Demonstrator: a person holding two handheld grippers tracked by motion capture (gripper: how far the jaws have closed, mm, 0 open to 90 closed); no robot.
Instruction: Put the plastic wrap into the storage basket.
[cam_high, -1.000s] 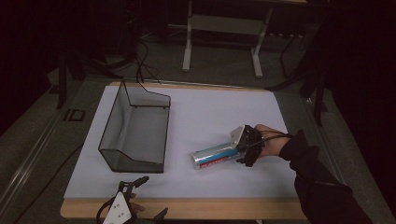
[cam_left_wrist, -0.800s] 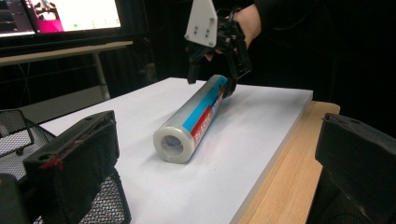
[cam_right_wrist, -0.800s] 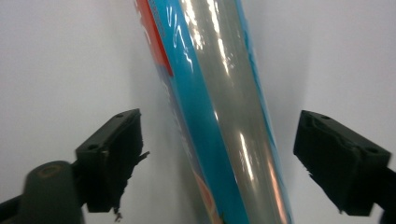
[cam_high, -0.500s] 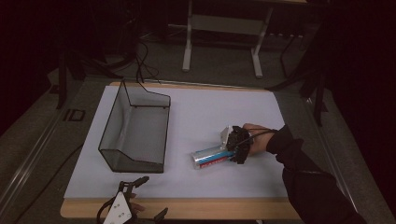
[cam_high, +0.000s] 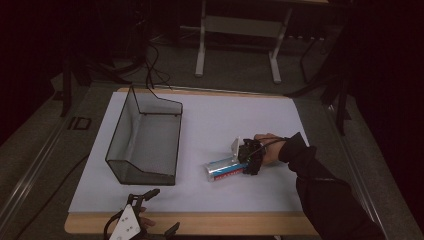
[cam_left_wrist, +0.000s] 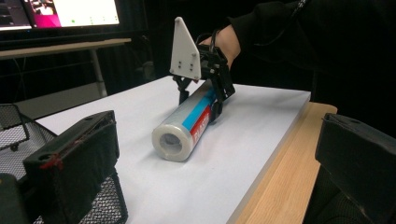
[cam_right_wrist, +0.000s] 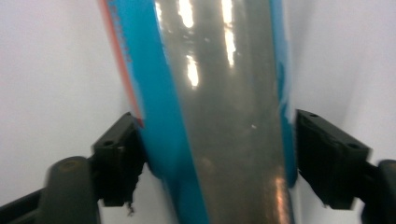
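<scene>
With the jaws of the right gripper (cam_high: 248, 159) just closed onto one end of the tube (cam_high: 225, 169), which lies flat on the white table (cam_high: 215, 125) beside the mesh basket (cam_high: 145, 145), sagging or slippage may be caused by the end-only grip on lifting

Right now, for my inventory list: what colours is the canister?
Silver with blue and red bands, canister; clearest in the left gripper view.

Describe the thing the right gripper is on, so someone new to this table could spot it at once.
On the white table top, look right of the black wire mesh basket. There a tube lies on its side, with the right gripper closed around one end. It is the only shiny silver cylinder, banded blue and red.
</scene>
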